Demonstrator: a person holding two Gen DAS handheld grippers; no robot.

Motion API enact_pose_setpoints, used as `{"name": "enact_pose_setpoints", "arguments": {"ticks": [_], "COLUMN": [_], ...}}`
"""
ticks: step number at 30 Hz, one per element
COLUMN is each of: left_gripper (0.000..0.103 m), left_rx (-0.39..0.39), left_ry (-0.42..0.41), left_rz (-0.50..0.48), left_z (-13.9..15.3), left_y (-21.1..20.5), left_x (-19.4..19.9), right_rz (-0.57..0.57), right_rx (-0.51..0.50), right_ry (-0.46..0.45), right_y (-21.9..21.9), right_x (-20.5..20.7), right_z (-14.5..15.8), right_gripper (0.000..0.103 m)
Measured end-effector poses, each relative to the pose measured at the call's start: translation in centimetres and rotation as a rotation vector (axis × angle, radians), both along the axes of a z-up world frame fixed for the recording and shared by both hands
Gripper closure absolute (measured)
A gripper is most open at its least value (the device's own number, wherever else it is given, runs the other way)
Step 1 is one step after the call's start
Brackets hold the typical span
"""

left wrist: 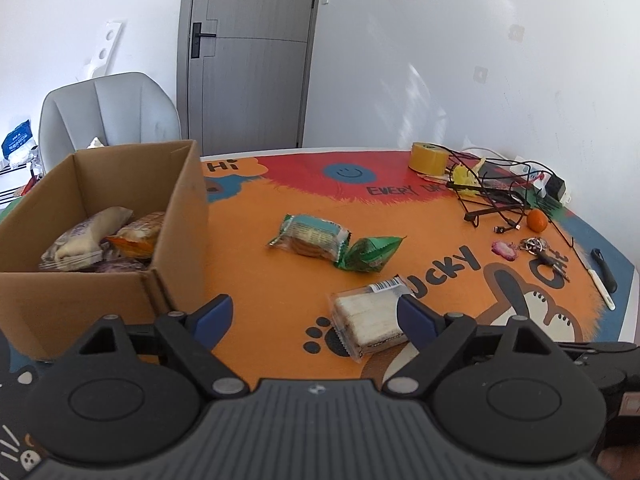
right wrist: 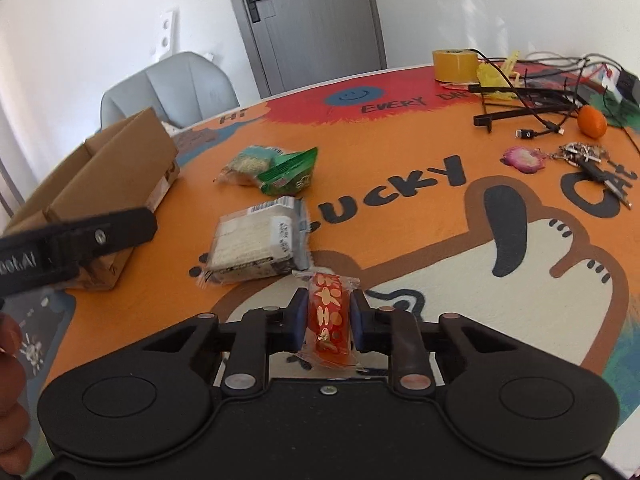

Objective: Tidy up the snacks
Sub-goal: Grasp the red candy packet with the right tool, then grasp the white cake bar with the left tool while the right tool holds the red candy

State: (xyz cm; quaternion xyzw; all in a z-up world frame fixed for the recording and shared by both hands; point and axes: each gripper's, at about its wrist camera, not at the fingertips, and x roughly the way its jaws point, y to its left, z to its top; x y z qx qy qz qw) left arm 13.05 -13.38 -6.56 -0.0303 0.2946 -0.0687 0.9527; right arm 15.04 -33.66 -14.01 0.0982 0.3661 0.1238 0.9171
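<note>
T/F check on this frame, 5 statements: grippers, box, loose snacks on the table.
1. The right gripper is shut on a red snack. True.
2. The left gripper is shut on the white wafer pack. False: its jaws stand wide open, and the pack lies on the table by one finger.
3. The box is empty. False: several wrapped snacks lie in it.
4. A green packet lies on the table outside the box. True.
5. The tape roll stands inside the box. False: it sits on the table at the far side, near the cables.
</note>
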Motion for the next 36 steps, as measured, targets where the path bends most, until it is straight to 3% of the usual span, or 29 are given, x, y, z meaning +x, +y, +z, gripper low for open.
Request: {"name": "enact_pose_setpoints", "arguments": {"ticks": [14,29,32,36], "left_gripper": [0.014,0.012,0.012,0.014], "left_rx": [0.016,0.065,0.055,0.051], "left_ry": [0.042,0.069,0.076,0.071], "left_rz": [-0.002,0.072,0.081,0.085], "left_z": [-1.9,-3.7,-4.1,-4.3], "left_y": [-3.6,-6.6,-6.2,-5.7], "left_x": [3.6,5.6,5.3,4.6], "right_rz": [-0.144,-0.154,-0.155,-0.136], "right_rx": [-0.034,0.005,-0.006,-0.011], "right_ry": [-0.041,-0.061,-0.064,-0.074], "right_y": [-3.8,-4.6,-4.3,-3.8], "right_x": [1.6,0.9,0.5,-0.3], "right_z": [-0.5,-0.8,-0.8,-0.7], "right_gripper": [0.081,0.079,0.077,0.062]}}
